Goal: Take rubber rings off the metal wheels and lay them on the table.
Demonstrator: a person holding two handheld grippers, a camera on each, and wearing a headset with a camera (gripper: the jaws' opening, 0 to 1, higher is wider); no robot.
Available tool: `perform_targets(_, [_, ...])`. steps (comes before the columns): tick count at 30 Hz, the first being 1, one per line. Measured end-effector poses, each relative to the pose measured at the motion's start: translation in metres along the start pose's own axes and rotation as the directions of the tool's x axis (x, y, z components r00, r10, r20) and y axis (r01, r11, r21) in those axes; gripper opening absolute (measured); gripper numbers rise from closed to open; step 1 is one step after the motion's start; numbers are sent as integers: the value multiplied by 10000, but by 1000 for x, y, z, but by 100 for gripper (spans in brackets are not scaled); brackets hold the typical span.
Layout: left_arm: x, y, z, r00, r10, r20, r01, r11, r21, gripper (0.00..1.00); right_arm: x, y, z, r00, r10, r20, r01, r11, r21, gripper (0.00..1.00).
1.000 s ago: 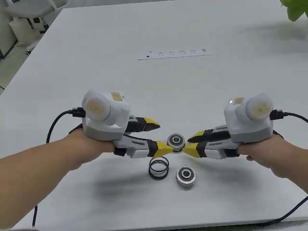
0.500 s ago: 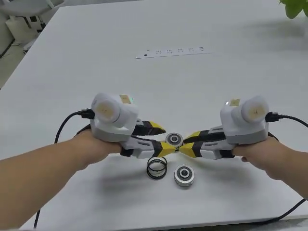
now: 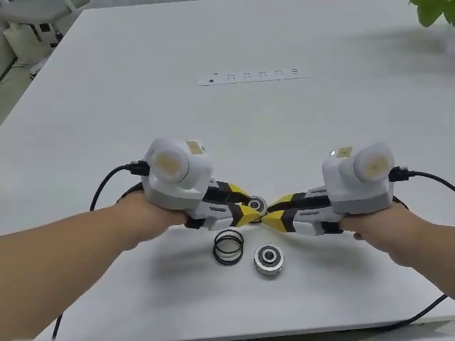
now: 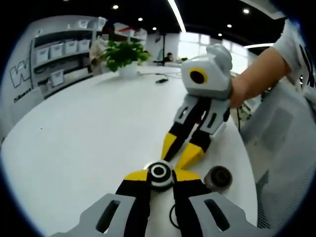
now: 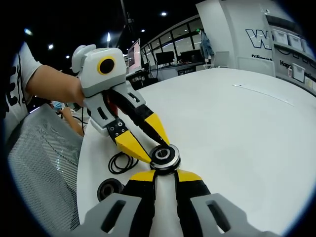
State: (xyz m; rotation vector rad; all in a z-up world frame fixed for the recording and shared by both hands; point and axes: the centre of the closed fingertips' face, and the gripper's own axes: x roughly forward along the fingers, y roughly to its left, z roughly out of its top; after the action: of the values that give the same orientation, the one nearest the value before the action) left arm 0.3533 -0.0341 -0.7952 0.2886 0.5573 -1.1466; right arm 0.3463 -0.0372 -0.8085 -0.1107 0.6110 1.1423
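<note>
A small metal wheel (image 3: 255, 206) hangs just above the white table (image 3: 213, 128), caught between both grippers. My left gripper (image 3: 245, 212) comes in from the left, and its yellow-tipped jaws are shut around the wheel (image 4: 160, 172). From the right, my right gripper (image 3: 270, 211) has its jaws nearly together, shut on the wheel's rim (image 5: 165, 156). Below them two thin black rubber rings (image 3: 228, 246) lie overlapping on the table. A second wheel (image 3: 269, 258) lies flat beside the rings. The same rings (image 5: 122, 162) and second wheel (image 5: 109, 188) also appear in the right gripper view.
A flat white socket strip (image 3: 250, 75) is set into the table farther back. A green plant (image 3: 430, 11) stands at the far right corner. Black cables (image 3: 106, 186) trail from both grippers. The table's front edge runs close below the second wheel.
The left gripper's upper jaw, wide open a second ago, has come down and shut on the wheel. Both hands and the wheel have stayed at about the same spot.
</note>
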Motion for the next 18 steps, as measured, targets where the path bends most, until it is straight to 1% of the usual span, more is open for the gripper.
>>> perform_targets(2, [1, 3, 1, 9998, 214, -13, -214, 9998, 29, 15, 0, -1, 0, 10000, -33, 33, 33, 10000, 14, 10])
perform_targets(4, [3, 3, 1, 9996, 270, -5, -270, 9996, 3, 14, 0, -1, 0, 10000, -62, 56, 62, 10000, 59, 9])
perform_targets(9, [3, 3, 1, 9989, 477, -20, -476, 9985, 280, 14, 0, -3, 0, 9998, -130, 116, 127, 9996, 250, 7])
perform_targets(13, [2, 3, 2, 9980, 628, 78, -629, 9978, 195, 14, 0, -2, 0, 9998, -134, 164, 127, 9992, 390, 6])
perform_targets(15, [2, 3, 2, 9975, 697, 107, -699, 9973, 206, 14, -1, -2, 0, 9998, -154, 136, 148, 9990, 410, 4])
perform_targets(18, [2, 3, 2, 9968, 796, 88, -798, 9964, 282, 13, -2, -4, 0, 9997, -181, 165, 168, 9970, 762, 1])
